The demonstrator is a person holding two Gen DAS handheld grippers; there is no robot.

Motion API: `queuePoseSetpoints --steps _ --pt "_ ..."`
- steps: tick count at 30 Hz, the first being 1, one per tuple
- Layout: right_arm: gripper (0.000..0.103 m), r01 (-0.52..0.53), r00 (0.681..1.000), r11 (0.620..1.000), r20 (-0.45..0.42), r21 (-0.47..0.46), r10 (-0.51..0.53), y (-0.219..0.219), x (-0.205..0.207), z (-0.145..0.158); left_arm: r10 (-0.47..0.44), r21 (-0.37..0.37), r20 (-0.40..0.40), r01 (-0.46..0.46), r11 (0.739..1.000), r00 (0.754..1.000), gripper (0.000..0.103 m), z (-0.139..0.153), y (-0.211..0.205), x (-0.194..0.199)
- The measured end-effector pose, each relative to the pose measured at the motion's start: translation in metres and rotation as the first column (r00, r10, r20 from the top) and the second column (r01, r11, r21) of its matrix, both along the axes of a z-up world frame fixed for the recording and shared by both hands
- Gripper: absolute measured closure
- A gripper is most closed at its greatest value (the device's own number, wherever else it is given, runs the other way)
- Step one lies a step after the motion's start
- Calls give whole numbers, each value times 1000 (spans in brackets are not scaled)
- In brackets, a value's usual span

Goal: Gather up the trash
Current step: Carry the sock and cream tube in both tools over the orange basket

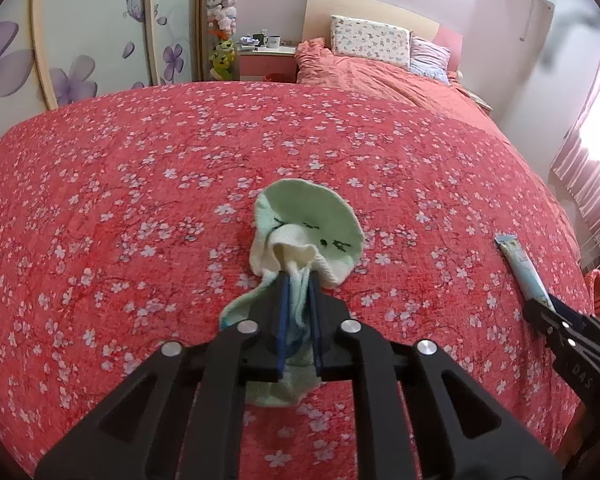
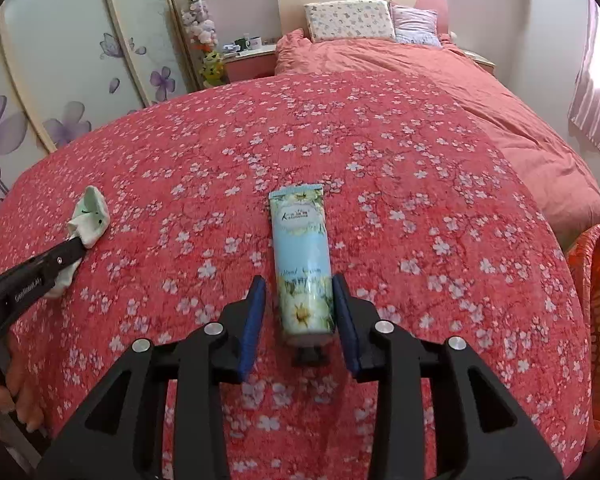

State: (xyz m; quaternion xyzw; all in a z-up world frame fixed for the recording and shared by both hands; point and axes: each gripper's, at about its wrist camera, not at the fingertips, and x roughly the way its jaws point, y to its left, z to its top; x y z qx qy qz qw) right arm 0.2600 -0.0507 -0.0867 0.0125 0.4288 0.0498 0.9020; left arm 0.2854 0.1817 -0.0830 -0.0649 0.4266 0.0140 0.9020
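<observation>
Pinching a pale green sock (image 1: 300, 236) between its blue pads, the left hand-held gripper (image 1: 298, 280) has the soft cloth bunched at mid-length on the red flowered bedspread (image 1: 140, 180). The right hand-held gripper (image 2: 300, 296) stands spread, its fingers either side of a hand cream tube (image 2: 302, 256) lying cap-end toward it. The tube looks light, squashy and a bit slick; gripping across its fuller lower body seems safest. Its label reads "Hand Cream"; the brand is illegible. An orange basket (image 2: 596, 280) sits right of the bed.
</observation>
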Motion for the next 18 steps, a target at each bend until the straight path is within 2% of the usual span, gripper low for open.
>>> queuePoseSetpoints --steps 1,3,8,18 --pt "74 -9 1000 1000 9 -28 9 3 0 0 -3 0 0 3 1000 1000 91 0 0 0" --pt "75 -16 1000 999 16 -33 17 3 -2 -1 -5 -4 0 5 1000 1000 95 1 -1 3" --pt "75 6 998 999 54 34 -8 -14 -19 6 -9 -55 13 9 998 1000 97 3 11 -3" --pt "75 28 975 994 215 102 -49 -50 -65 56 -57 -87 104 66 994 993 97 41 0 -28"
